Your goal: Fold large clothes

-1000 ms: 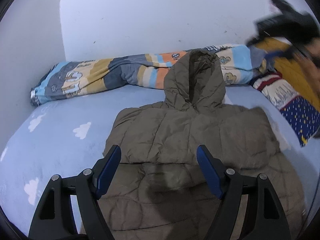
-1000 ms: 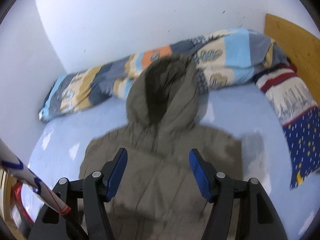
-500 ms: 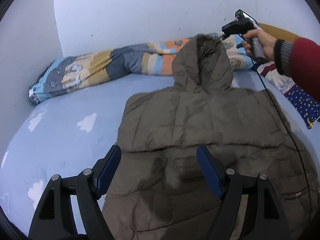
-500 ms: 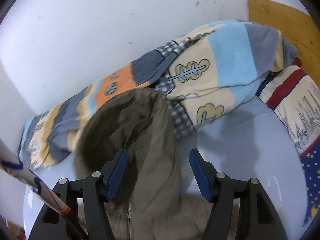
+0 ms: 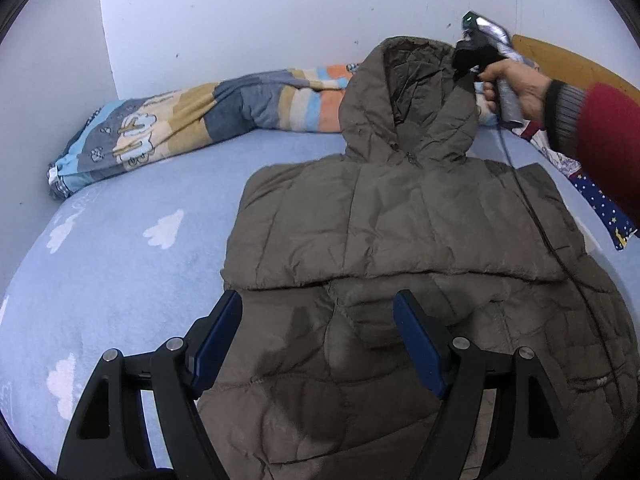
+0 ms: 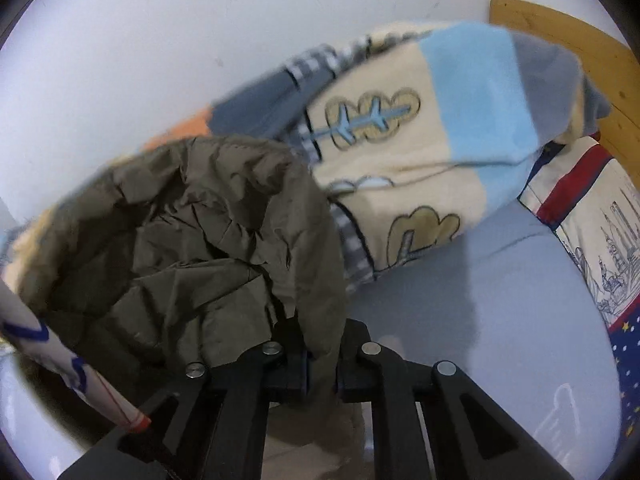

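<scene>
Here, left wrist view first. The olive quilted jacket (image 5: pixel 400 216) lies flat on the pale blue sheet (image 5: pixel 120 272) printed with white clouds, sleeves folded in across the chest, hood (image 5: pixel 408 96) pointing toward the white wall (image 5: pixel 260 12). The hood's top rim is lifted off the bed. The left gripper (image 5: pixel 318 336) hangs over the jacket's lower half, its blue-padded jaws standing wide with nothing between them; the pads touch no cloth that I can see. A rolled striped blanket (image 5: pixel 192 124) with cartoon prints runs along the wall behind the hood. At upper right a person's hand (image 5: pixel 516 84), in a red sleeve (image 5: pixel 604 136) with a grey cuff, holds the right gripper (image 5: pixel 466 58) at the hood's right edge; a thin black cable trails from it down across the jacket. A navy star-print pillow (image 5: pixel 604 208) sits at the right margin, a wooden headboard (image 5: pixel 568 64) behind it.

Right wrist view. The right gripper (image 6: pixel 322 368) has just been closing and its jaws now pinch the hood's (image 6: pixel 192 240) rim, olive fabric bunched between the pads and the crumpled lining facing the lens. Just beyond the hood lies the blanket (image 6: pixel 420 136), cream and light blue panels with an aeroplane motif. Blue sheet (image 6: pixel 480 312) shows to the right, then the pillow (image 6: pixel 588 232) with a red stripe and city drawing, and the headboard (image 6: pixel 568 40) above. A white tube with blue marks (image 6: pixel 60 356) crosses the lower left, close to the lens; what it is I cannot tell.

No containers appear in either view.
</scene>
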Tool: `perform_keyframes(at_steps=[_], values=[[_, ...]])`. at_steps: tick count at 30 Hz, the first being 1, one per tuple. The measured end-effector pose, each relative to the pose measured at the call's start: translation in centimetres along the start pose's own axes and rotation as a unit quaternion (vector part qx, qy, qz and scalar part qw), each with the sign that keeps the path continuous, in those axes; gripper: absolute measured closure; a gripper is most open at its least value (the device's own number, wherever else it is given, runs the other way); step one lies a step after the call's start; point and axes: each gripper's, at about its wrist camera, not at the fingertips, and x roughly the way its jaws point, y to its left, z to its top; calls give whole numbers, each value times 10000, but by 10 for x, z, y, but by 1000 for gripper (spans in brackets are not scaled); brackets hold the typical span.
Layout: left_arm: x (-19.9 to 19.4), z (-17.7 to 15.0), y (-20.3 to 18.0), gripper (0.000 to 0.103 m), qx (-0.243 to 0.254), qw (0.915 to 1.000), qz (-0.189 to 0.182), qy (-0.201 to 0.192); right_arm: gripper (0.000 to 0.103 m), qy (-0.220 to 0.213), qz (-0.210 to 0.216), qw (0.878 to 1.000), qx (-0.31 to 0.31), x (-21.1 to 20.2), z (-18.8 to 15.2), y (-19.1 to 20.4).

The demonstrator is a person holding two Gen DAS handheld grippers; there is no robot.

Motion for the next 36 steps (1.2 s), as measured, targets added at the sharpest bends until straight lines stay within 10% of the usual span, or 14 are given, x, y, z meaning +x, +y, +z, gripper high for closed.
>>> perform_keyframes(at_steps=[8, 16, 20, 28, 36], values=[[-24, 13, 0, 26, -127, 9994, 104, -296, 94, -542, 1018, 9913, -638, -159, -57, 1], [-43, 31, 13, 26, -668, 9960, 53, -592, 94, -555, 1220, 9800, -1469, -277, -221, -12], [-36, 37, 9, 26, -822, 9944, 32, -656, 94, -2, 741, 9849, -1565, -239, -291, -32], [8, 49, -29, 26, -535, 9957, -59, -757, 94, 433, 477, 9813, -1813, -202, -310, -31], [87, 30, -40, 26, -67, 9982, 174, 569, 88, 839, 636, 9623, -2506, -210, -307, -33]])
